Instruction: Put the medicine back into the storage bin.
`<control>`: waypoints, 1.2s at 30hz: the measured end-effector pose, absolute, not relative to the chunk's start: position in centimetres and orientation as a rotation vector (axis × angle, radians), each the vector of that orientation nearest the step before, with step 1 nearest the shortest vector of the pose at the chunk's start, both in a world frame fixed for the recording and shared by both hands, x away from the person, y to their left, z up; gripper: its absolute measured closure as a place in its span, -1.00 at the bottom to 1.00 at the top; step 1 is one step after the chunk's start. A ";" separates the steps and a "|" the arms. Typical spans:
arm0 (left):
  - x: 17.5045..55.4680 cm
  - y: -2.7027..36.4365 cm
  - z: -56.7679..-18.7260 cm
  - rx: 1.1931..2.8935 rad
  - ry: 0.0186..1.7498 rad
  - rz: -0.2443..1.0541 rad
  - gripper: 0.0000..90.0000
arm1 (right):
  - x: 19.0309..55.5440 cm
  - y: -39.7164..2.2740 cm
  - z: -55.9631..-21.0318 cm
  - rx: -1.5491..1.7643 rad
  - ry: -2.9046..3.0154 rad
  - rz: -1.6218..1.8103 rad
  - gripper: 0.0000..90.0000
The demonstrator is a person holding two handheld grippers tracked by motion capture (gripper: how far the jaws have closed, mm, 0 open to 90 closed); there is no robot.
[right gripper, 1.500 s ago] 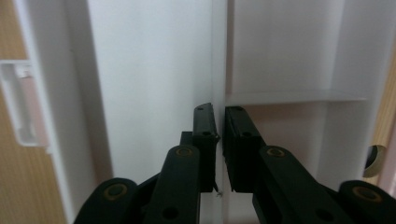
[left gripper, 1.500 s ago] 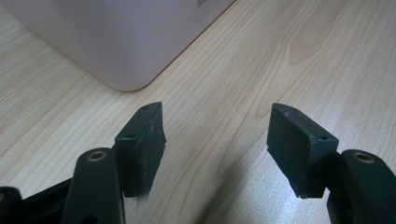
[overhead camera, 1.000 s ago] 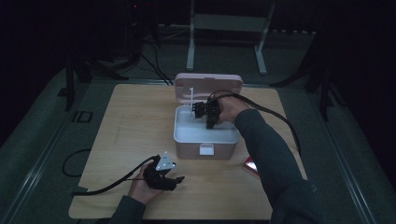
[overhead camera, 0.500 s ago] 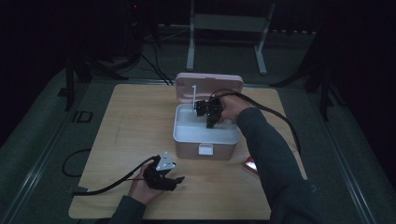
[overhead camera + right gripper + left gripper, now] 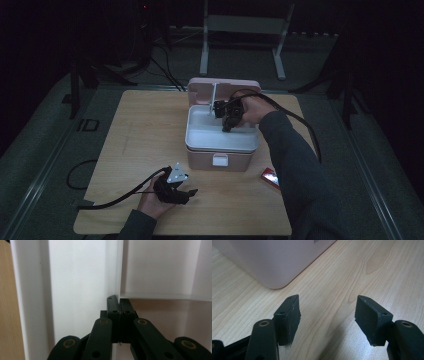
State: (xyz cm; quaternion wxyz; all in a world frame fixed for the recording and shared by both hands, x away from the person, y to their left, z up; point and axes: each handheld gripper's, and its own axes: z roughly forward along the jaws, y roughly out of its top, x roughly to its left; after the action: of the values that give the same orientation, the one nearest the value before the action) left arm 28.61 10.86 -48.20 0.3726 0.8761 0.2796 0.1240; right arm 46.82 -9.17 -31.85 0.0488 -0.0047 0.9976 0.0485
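A: What does everything sit on?

B: A pale wooden rectangular table (image 5: 135, 130) in a dark room, with grey floor all round it and a white metal stand (image 5: 240, 30) well behind the box.

A: Which box?

B: A pink rounded plastic box (image 5: 220, 157) with a white inside, its lid (image 5: 200, 90) standing upright at the back. It sits near the table's middle, closer to the far edge than the near one.

A: Free space?

B: Left of the box the wood is bare to the edge. Right of the box's front corner lies a small flat red object (image 5: 270, 178), near the table's edge.

A: And the grippers?

B: The right gripper (image 5: 223, 111) is over the box, jaws pressed tight on a thin white upright panel (image 5: 119, 272) inside it; in its own view the right gripper's tips (image 5: 119, 305) clamp the panel's lower edge. The left gripper (image 5: 191, 192) rests on the table in front of the box, to its left, jaws moderately apart with nothing between them. In its own view the box's rounded corner (image 5: 274, 265) lies just ahead of it.

A: Anything in the way?

B: Black cables (image 5: 115, 197) trail from the left gripper toward the near left corner.
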 end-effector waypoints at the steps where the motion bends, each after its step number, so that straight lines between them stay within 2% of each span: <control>1: 28.6 10.9 -48.2 2.244 0.717 0.318 -0.19 | 46.8 -9.4 -31.6 -0.008 3.049 0.153 0.99; 14: 28.6 10.8 -48.3 2.237 0.715 0.318 -0.15 | 45.4 -15.6 -30.1 0.078 3.027 0.183 0.99; 36: 28.6 10.7 -48.4 2.239 0.716 0.314 -0.14 | 44.2 -31.8 -31.1 0.531 3.014 0.147 0.99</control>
State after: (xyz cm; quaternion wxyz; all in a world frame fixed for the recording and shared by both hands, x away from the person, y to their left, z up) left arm 28.59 10.72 -48.44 0.3757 0.8750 0.2796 0.1228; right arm 44.24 -31.84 -31.11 0.0390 0.1733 0.9829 0.0480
